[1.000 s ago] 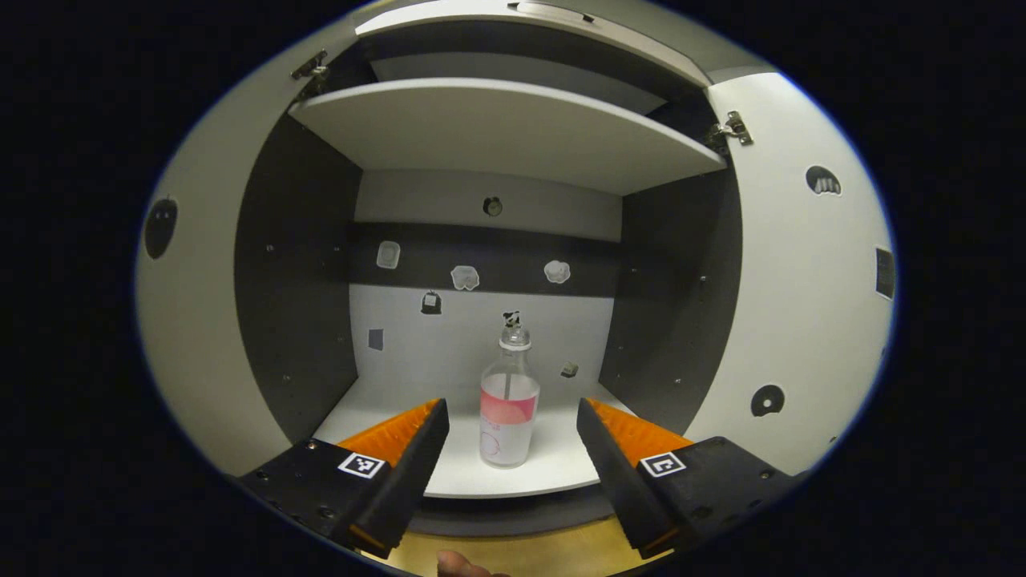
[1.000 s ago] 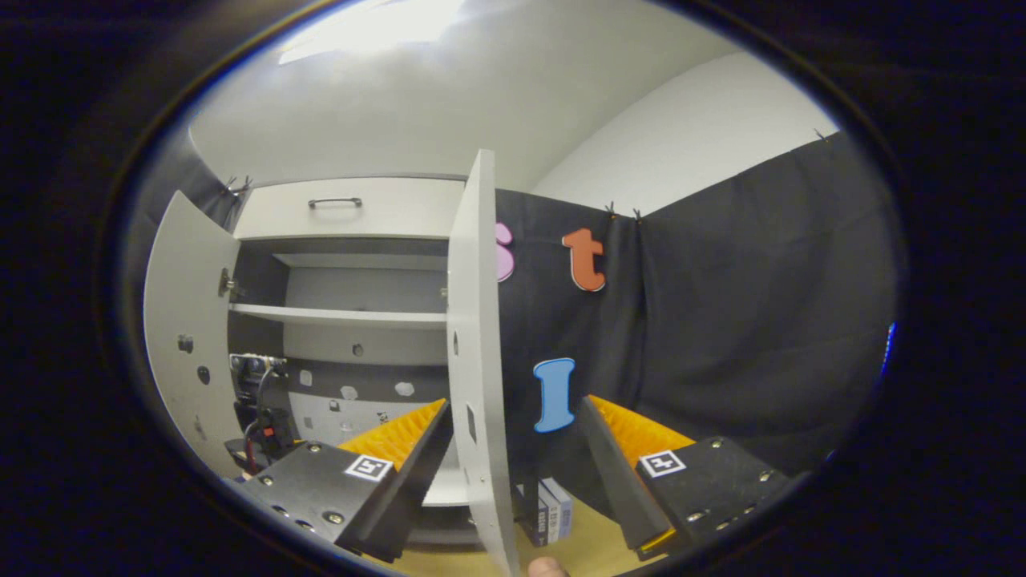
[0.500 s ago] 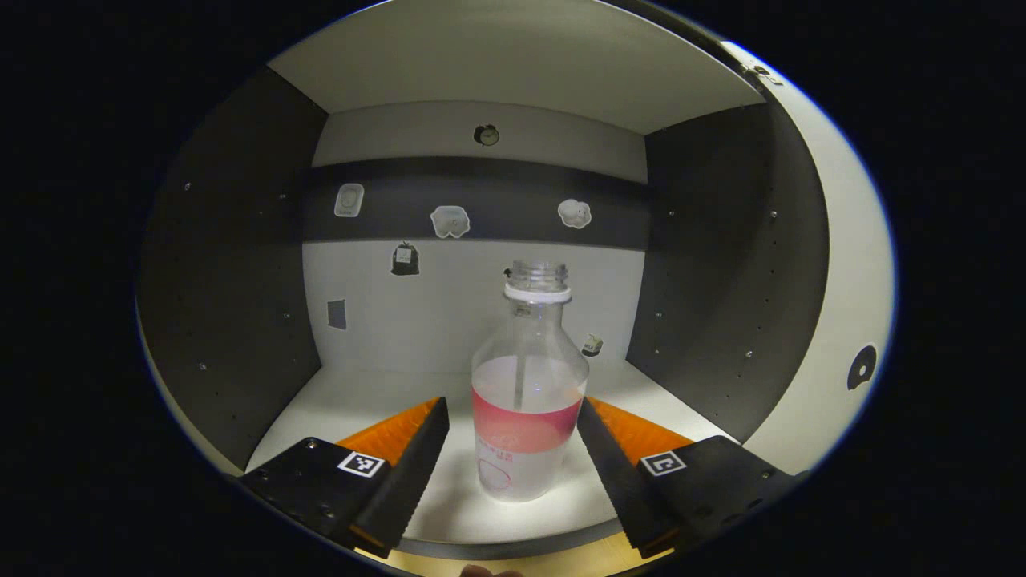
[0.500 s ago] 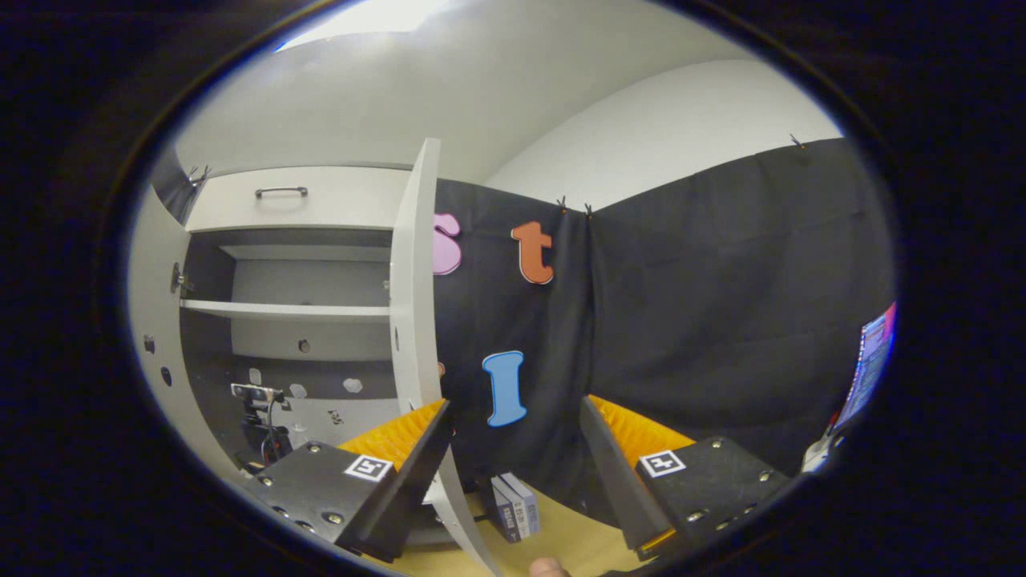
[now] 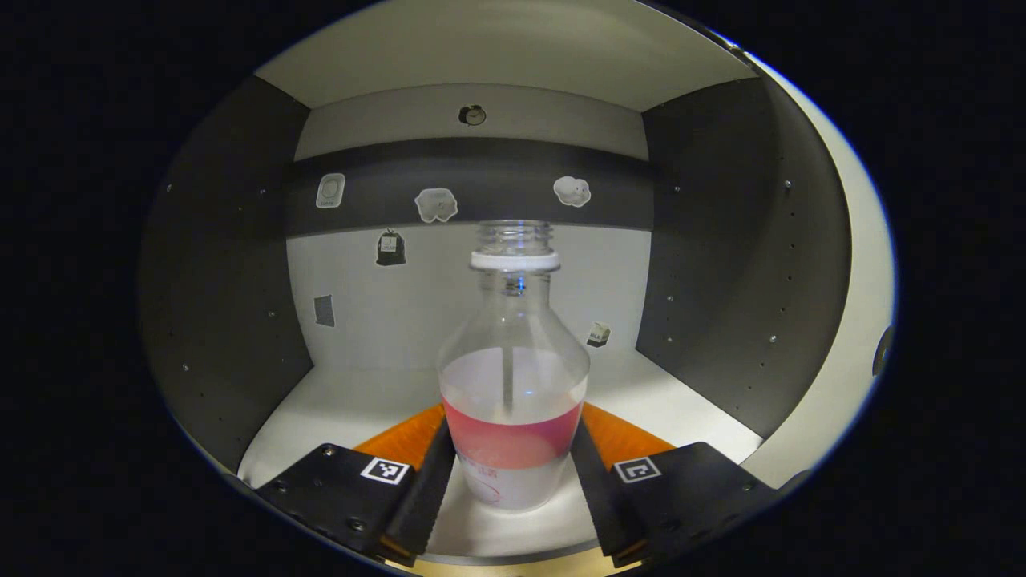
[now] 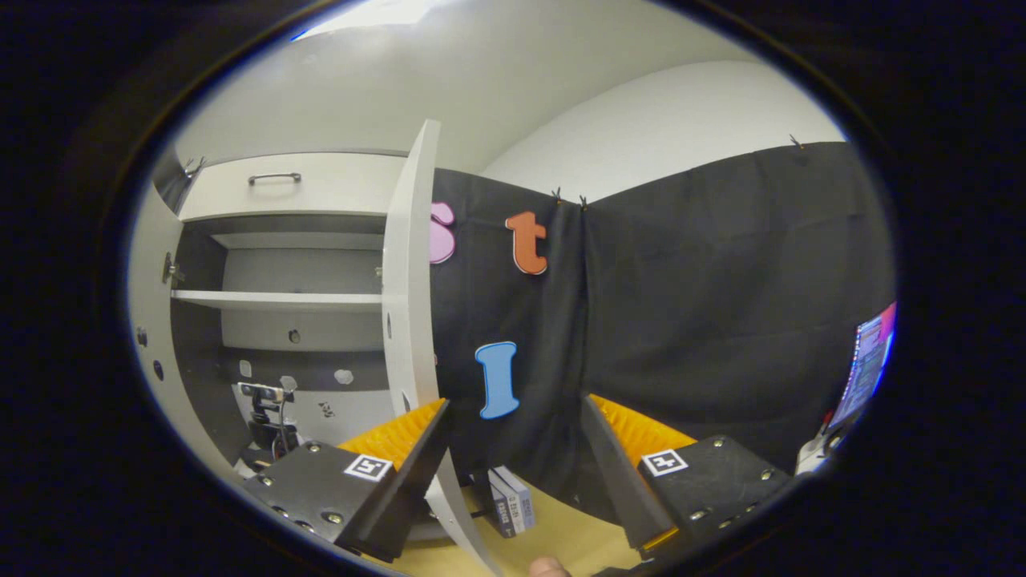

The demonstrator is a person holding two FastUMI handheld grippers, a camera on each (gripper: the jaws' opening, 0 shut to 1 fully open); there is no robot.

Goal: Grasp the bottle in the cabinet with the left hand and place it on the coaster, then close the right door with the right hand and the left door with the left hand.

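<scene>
A clear, capless bottle [image 5: 513, 377] with a white neck ring, a pink label band and pale liquid stands upright on the cabinet's lower shelf [image 5: 337, 401]. My left gripper [image 5: 512, 413] is inside the cabinet, both fingers pressed against the bottle's lower body. In the right gripper view this left gripper [image 6: 268, 417] shows low in the cabinet opening. The right door [image 6: 409, 280] stands open, edge-on. My right gripper [image 6: 515, 403] hangs open just beside that door's lower edge, with nothing between its fingers. The left door [image 6: 152, 320] is swung wide open.
Small stickers dot the cabinet's back wall [image 5: 437, 204]. An upper shelf [image 6: 272, 300] and a drawer with a handle [image 6: 276, 180] sit above. Small boxes [image 6: 509, 501] stand on the wooden tabletop [image 6: 577, 529] below the right door. A screen [image 6: 870, 361] glows at far right.
My left gripper moved deeper into the cabinet and its fingers closed from wide apart onto the bottle. The right gripper drifted a little; the right door stays open.
</scene>
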